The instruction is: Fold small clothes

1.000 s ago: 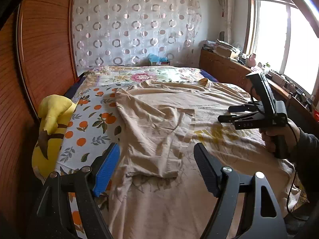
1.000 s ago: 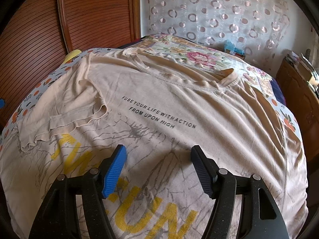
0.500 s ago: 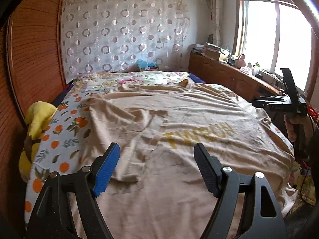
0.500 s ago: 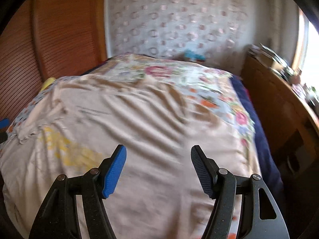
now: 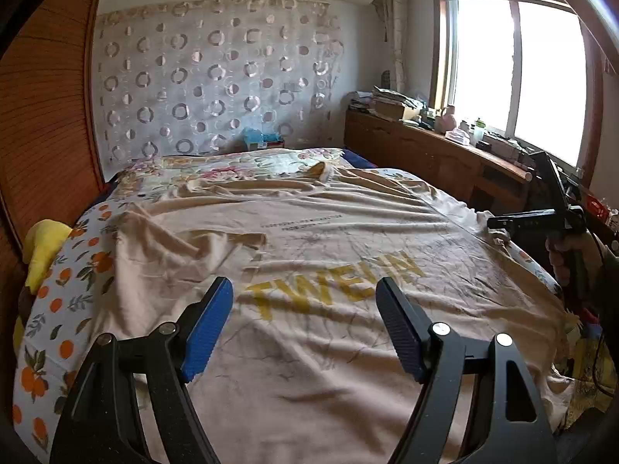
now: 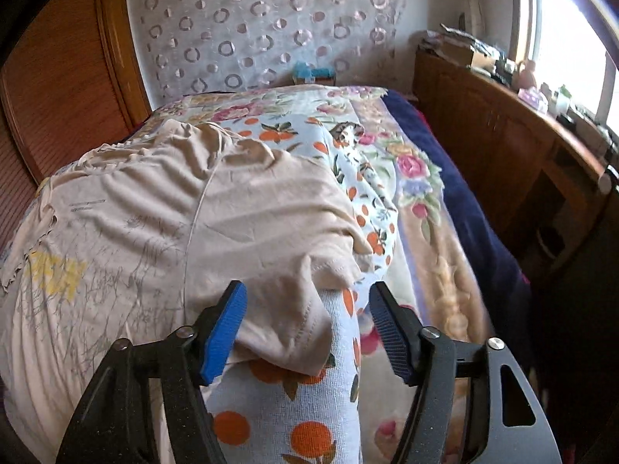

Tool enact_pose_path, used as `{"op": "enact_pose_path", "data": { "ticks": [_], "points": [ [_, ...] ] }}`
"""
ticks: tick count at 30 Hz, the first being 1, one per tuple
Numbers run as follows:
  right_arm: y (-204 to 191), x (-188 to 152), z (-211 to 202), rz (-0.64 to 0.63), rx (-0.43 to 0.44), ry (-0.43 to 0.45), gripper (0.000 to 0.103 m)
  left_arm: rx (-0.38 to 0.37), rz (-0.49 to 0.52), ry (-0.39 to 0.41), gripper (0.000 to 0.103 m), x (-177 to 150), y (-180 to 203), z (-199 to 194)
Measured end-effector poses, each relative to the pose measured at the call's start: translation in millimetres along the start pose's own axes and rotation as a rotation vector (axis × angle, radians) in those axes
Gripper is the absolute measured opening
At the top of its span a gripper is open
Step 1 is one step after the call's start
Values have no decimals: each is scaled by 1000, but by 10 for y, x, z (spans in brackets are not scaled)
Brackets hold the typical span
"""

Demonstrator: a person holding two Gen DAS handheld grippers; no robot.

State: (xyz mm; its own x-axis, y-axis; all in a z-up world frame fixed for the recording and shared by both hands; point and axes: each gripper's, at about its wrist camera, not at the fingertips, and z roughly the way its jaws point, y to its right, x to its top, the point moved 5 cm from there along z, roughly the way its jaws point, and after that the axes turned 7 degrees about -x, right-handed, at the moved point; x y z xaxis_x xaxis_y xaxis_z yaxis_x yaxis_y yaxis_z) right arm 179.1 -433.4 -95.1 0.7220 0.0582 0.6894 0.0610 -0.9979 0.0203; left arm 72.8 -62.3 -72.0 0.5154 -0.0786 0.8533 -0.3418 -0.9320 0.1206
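Your right tool [image 6: 305, 324] has swung to the sleeve [image 6: 309, 309], spread wide; the beige shirt [image 5: 309, 255] lies flat, collar toward frame top; left tool [image 5: 303, 328] likewise spread.

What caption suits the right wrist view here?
Open right hand-held gripper poised around the sleeve of a beige T-shirt spread on a floral bedspread.

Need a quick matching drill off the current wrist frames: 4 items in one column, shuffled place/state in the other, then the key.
Items:
1. beige T-shirt
2. right sleeve
3. yellow plush
4. left gripper

Place or state:
A. open, above the yellow lettering
B. wedged beside the bed, by the wooden wall
C. spread print-up across the bed
D. between the open fingers of the right gripper, not pinched

Pairs: 1-C, 2-D, 3-B, 4-A
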Motion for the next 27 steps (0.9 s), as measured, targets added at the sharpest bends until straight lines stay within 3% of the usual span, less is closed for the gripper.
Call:
{"op": "enact_pose_path", "data": {
  "ticks": [4, 9, 12, 18, 23, 27],
  "points": [
    [44, 17, 34, 3, 23, -9, 55, -7, 14, -21, 77, 1, 58, 76],
    [-20, 51, 75, -39, 22, -9, 24, -20, 11, -44, 77, -6, 85, 117],
    [-60, 46, 40, -71, 23, -1, 11, -32, 10, -54, 77, -18, 104, 112],
    [-196, 155, -198, -98, 26, 94, 6, -40, 13, -57, 77, -35, 125, 57],
    [-533, 240, -555, -142, 108, 187, 6, -40, 22, -52, 77, -39, 137, -15],
    [-902, 95, -681, -212, 188, 183, 6, -36, 23, -50, 77, -50, 122, -64]
  ]
}}
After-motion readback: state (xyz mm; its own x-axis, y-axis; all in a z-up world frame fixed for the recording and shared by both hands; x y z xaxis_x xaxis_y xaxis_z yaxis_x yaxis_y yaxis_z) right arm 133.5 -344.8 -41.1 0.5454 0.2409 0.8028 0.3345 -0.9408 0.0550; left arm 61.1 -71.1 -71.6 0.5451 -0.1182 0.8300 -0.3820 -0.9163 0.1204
